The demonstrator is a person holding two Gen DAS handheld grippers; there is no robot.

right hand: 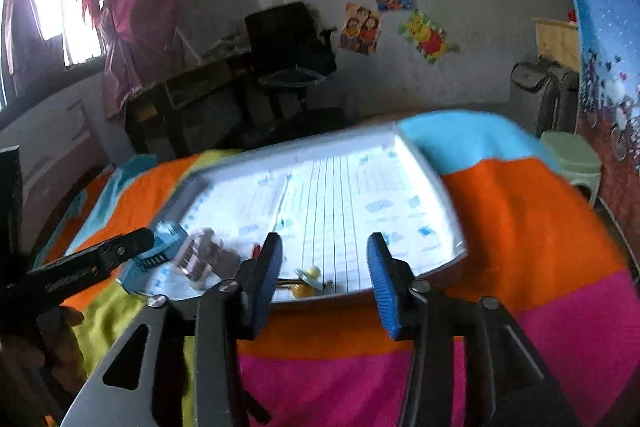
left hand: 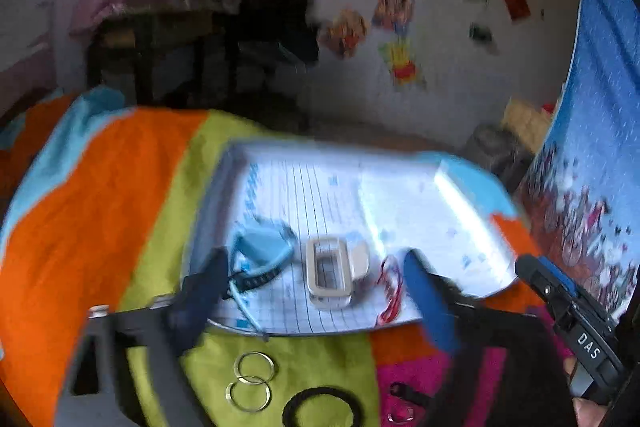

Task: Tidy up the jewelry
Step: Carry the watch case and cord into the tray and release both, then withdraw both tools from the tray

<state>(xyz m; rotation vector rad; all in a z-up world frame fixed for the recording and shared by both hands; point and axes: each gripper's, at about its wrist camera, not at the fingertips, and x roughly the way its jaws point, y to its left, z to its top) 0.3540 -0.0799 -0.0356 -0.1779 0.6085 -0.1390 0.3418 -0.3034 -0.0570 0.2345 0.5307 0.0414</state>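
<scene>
A white tray (left hand: 224,187) lined with ruled paper lies on a striped blanket. In it are a beige watch (left hand: 329,273), a blue watch (left hand: 260,251) and a red string bracelet (left hand: 390,291). My left gripper (left hand: 312,297) is open over the tray's near edge, its fingers either side of the beige watch. Two silver rings (left hand: 252,381) and a black hair band (left hand: 322,407) lie on the blanket below it. My right gripper (right hand: 326,275) is open and empty at the tray's near edge (right hand: 440,267), above a small yellow charm (right hand: 310,279).
The blanket (right hand: 520,227) has orange, green, blue and pink stripes. A pink item with a black clasp (left hand: 402,407) lies on the pink stripe. A green stool (right hand: 572,159) stands at the right. A dark desk and chair (right hand: 288,43) stand behind.
</scene>
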